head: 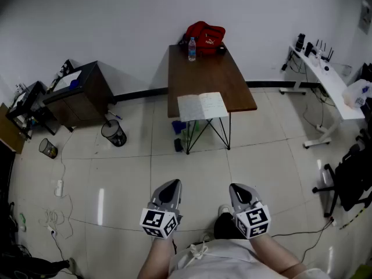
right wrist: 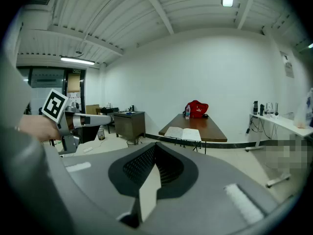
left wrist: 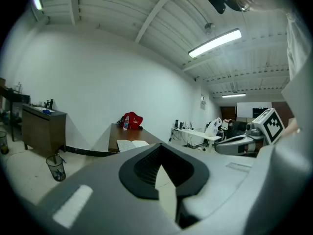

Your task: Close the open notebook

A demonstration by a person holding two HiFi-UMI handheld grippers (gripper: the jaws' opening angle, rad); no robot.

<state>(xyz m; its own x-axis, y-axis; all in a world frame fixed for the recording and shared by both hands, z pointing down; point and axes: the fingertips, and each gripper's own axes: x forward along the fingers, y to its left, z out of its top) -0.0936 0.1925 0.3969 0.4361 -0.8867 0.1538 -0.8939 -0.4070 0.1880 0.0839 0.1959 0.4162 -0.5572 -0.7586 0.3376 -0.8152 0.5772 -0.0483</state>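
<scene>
Finds the open notebook (head: 202,106) lying pages up at the near end of the brown table (head: 200,74), spread flat across most of that end. Puts a clear water bottle (head: 192,49) upright at the far end by the wall, just beside a red bag (head: 206,37). Shows some small things on the floor under the table's near legs, too small to tell. Sets a dark cabinet (head: 78,95) to the left against the wall, with a mesh waste bin (head: 114,133) on the tiles between it and the table. Places a long white desk (head: 325,83) on the right and a black office chair (head: 351,179) nearer in. Leaves only bare tiled floor between the table and the person. Holds the left gripper (head: 173,184) and the right gripper (head: 237,187) low and side by side, well apart from the table, both pointing towards it. Shows each pair of jaws pressed together at the tips with nothing between them, the notebook small in the distance beyond both.
</scene>
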